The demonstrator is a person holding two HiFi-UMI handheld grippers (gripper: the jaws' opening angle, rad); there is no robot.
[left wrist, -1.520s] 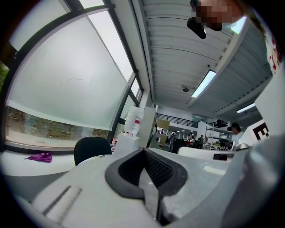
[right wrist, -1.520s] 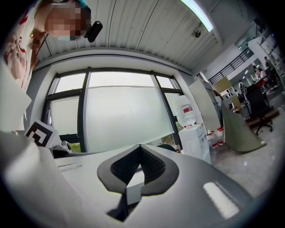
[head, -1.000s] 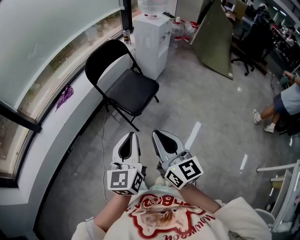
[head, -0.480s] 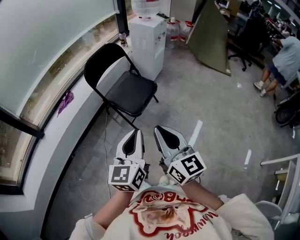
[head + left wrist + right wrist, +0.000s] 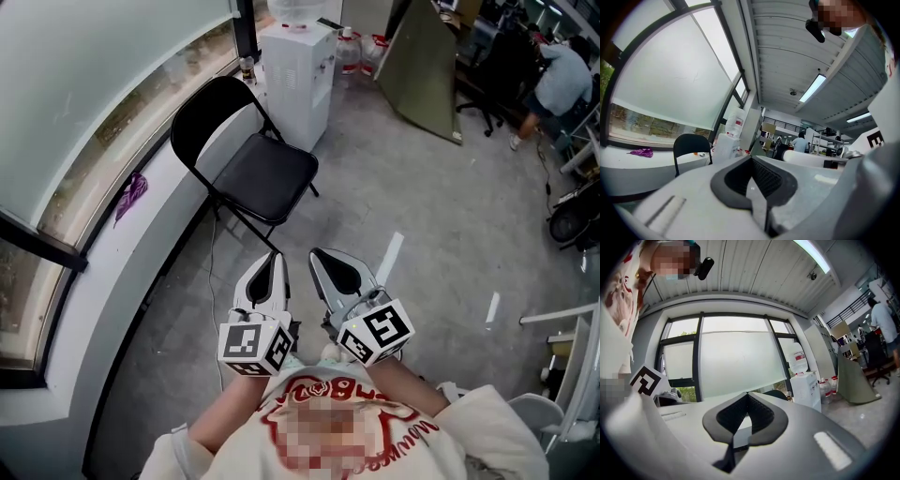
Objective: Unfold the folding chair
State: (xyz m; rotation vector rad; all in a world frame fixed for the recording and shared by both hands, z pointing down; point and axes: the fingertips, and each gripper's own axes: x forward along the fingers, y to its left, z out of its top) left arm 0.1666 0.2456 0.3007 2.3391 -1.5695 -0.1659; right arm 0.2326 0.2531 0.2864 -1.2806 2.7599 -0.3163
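The black folding chair [image 5: 253,173] stands unfolded on the grey floor beside the window ledge, seat down and backrest toward the window. Its backrest [image 5: 691,143] shows at the left of the left gripper view, and its top edge [image 5: 776,393] peeks over the jaws in the right gripper view. My left gripper [image 5: 275,258] and right gripper [image 5: 321,255] are held side by side close to my chest, well short of the chair and pointing toward it. Both are shut with nothing between the jaws.
A white water dispenser [image 5: 295,75] stands just behind the chair, with water jugs [image 5: 354,52] beside it. A large board [image 5: 427,70] leans at the back. A purple cloth [image 5: 131,197] lies on the ledge. A person [image 5: 553,80] stands at the far right. White tape strips [image 5: 387,258] mark the floor.
Both grippers have stayed almost where they were. The person at the right has walked away toward the top right corner. The chair has not moved.
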